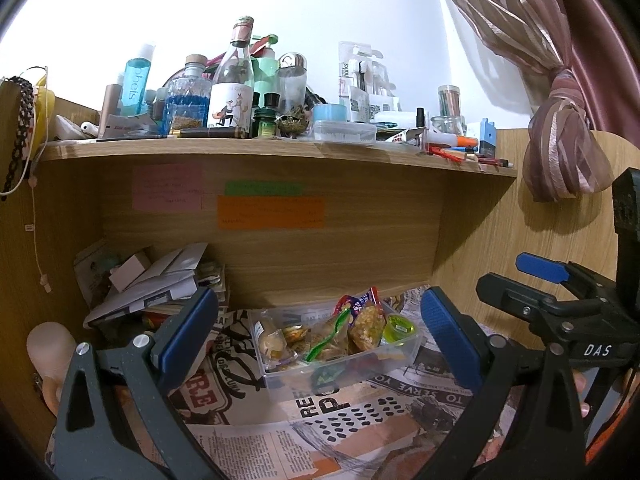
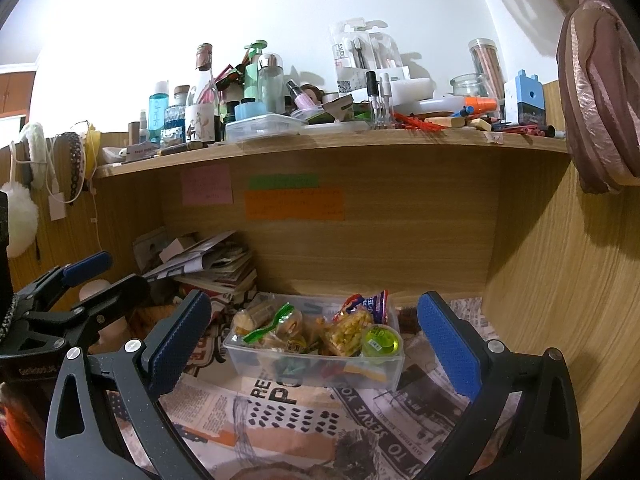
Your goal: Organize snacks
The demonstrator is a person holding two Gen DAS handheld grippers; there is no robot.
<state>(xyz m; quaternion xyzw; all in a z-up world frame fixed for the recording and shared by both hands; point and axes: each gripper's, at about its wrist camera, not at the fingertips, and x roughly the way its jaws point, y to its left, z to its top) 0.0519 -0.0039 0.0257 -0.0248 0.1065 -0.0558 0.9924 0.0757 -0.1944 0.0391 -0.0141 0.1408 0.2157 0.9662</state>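
A clear plastic box (image 1: 400, 364) (image 2: 394, 372) sits on the newspaper-lined desk inside a wooden alcove. It holds several snacks: a bag of yellow snacks (image 1: 366, 322) (image 2: 346, 332), a green jelly cup (image 1: 398, 328) (image 2: 380, 340), wrapped biscuits (image 1: 272, 342) (image 2: 246, 320) and a packet with a green strip (image 1: 326, 344) (image 2: 266, 328). My left gripper (image 1: 320, 336) is open and empty, its fingers wide on either side of the box and nearer me. My right gripper (image 2: 314, 340) is open and empty too, framing the box. The right gripper also shows at the right of the left wrist view (image 1: 536, 276).
A pile of books and papers (image 1: 160, 284) (image 2: 212, 264) lies at the back left of the alcove. The shelf above (image 1: 280, 148) (image 2: 320, 142) is crowded with bottles and jars. Coloured notes (image 1: 270, 212) stick on the back panel. A tied curtain (image 1: 568, 152) hangs at right.
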